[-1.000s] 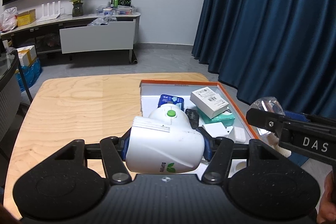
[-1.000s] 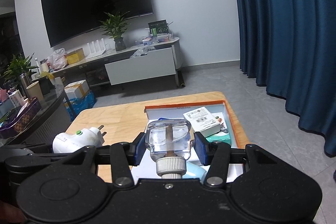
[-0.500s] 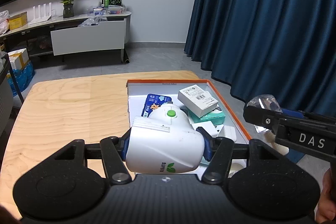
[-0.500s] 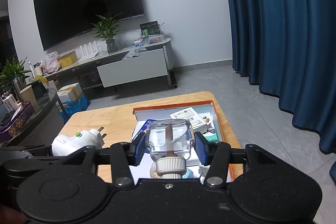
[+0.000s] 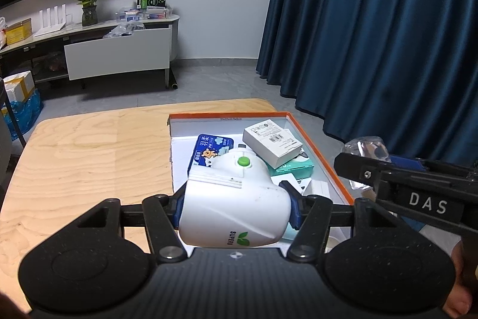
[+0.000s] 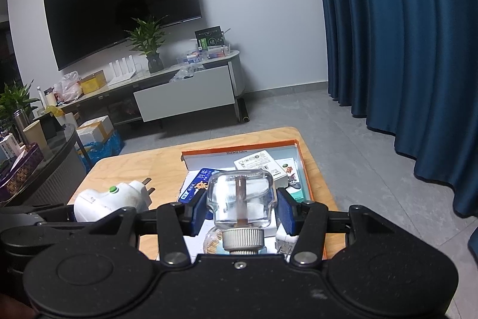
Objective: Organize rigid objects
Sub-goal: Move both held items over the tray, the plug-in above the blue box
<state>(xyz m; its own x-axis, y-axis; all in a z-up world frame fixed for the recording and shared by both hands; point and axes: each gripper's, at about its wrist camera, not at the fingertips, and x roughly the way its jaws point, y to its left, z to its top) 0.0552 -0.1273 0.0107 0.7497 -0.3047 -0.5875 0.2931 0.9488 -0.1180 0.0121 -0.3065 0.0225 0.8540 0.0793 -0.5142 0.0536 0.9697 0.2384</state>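
Wooden table [image 5: 83, 157] left of orange-rimmed box [image 5: 316, 148] lay bare and passable, box interior crowded with white carton [image 5: 273, 141], teal box [image 5: 294, 166], blue packet [image 5: 209, 150], only far-left corner free, curtain [image 5: 373, 35] close on right

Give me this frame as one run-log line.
left gripper: shut on white plug-in heater | right gripper: shut on clear refill bottle | both above orange-rimmed box, not yet placed
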